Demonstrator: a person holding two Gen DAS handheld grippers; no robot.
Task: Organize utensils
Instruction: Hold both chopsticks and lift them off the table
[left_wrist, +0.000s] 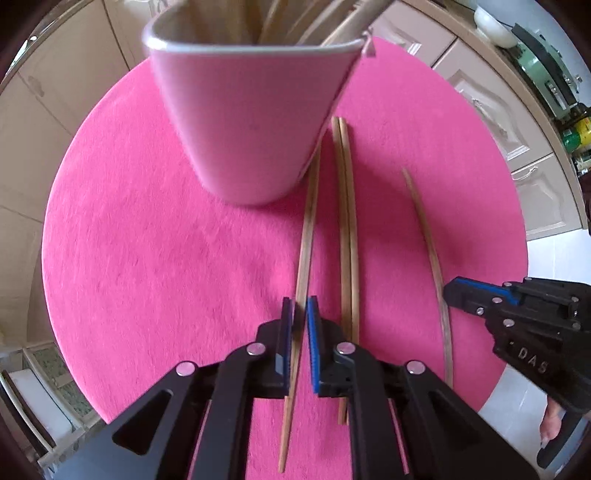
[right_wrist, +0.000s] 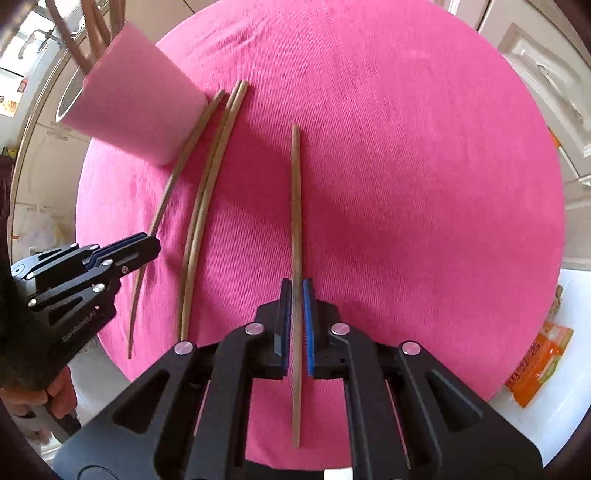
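We hold both grippers low over the pink round tablecloth (left_wrist: 147, 258), fingers pointing away from us toward the far side. Our left gripper (left_wrist: 300, 314) has its jaws drawn narrow around the leftmost chopstick (left_wrist: 308, 236), whose far end runs up beside the base of the holder cup (left_wrist: 243, 122). In the left view a thin gap shows on either side of the stick, so we cannot tell whether the pads actually grip it. Our right gripper (right_wrist: 296, 295) is likewise narrowed about the lone right-hand chopstick (right_wrist: 296, 206), pads just beside or touching it.

Between these two sticks lies a pair of chopsticks (left_wrist: 349, 236) side by side, touching each other. The cup stands at the far left, more sticks already upright inside it.

The near ends of the sticks reach close to the cloth's near edge. To the right of the lone chopstick the cloth lies bare out to its rim.
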